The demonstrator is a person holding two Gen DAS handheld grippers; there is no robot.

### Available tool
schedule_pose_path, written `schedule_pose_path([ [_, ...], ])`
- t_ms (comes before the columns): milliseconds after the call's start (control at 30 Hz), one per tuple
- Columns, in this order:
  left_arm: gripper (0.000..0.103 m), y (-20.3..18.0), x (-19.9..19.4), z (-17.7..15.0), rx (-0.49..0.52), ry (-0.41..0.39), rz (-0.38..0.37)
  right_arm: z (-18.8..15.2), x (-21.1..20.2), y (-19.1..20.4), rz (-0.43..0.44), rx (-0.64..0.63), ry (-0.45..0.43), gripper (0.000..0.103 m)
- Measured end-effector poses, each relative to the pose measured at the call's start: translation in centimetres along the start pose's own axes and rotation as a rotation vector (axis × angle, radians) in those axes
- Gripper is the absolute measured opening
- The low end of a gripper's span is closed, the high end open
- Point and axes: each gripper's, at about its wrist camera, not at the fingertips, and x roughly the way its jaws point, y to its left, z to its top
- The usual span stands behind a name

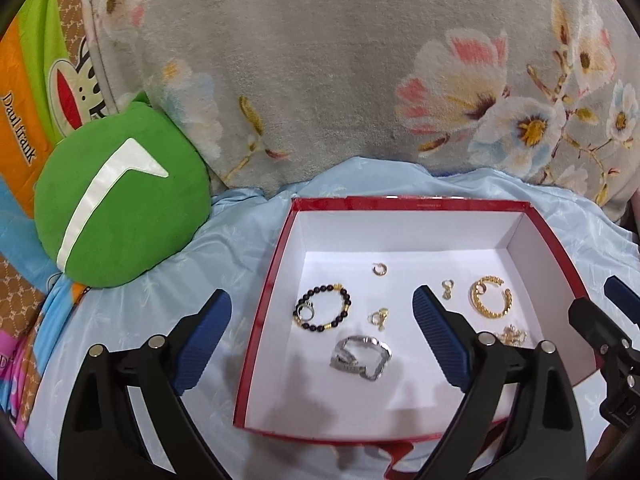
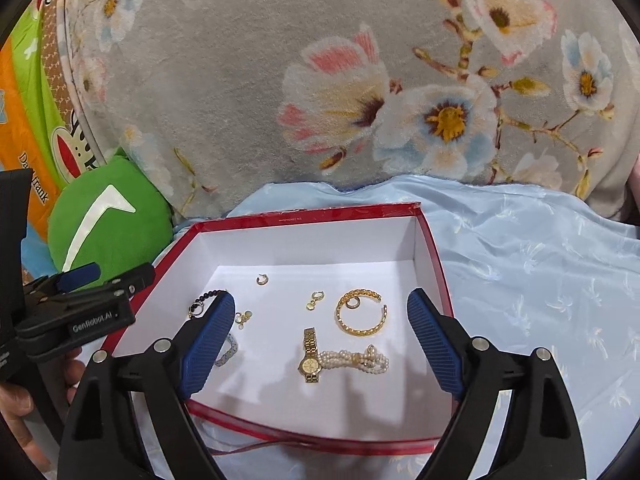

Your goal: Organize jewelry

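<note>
A red box (image 1: pixel 269 276) with a white inside (image 2: pixel 434 252) lies on a pale blue cloth. In it lie a dark bead bracelet (image 1: pixel 325 309), a silver watch (image 1: pixel 361 357), a gold open bangle (image 1: pixel 491 297) (image 2: pixel 361 312), a gold watch (image 2: pixel 310 356), a pearl bracelet (image 2: pixel 356 360) and small earrings (image 1: pixel 379 269) (image 2: pixel 262 279). My left gripper (image 1: pixel 322 320) is open and empty over the box's left side. My right gripper (image 2: pixel 320 326) is open and empty over the box's front.
A green round cushion (image 1: pixel 120 204) (image 2: pixel 108 220) lies left of the box. A grey floral blanket (image 1: pixel 320 80) rises behind. Colourful bedding (image 1: pixel 24 120) is at far left. The other gripper shows at each view's edge (image 1: pixel 608 332) (image 2: pixel 76 312).
</note>
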Motion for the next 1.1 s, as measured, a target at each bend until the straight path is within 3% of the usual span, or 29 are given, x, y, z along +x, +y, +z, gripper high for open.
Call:
schedule_pose_path([
  [500,0.095,-0.2,-3.7,-5.8,-0.030,0.077,0.032,-4.4,-3.6,3.0,-0.074,-0.038,0.046,0.088],
  [600,0.096,0.0,-4.1,-6.7,-0.050,0.095,0.040,-4.9,-4.3,3.4,-0.088,-0.029,0.041,0.092],
  [1100,0.096,-0.4,-4.0,-6.8,-0.021,0.095,0.112,-4.8,-3.6,3.7,-0.091,-0.030,0.067,0.092],
])
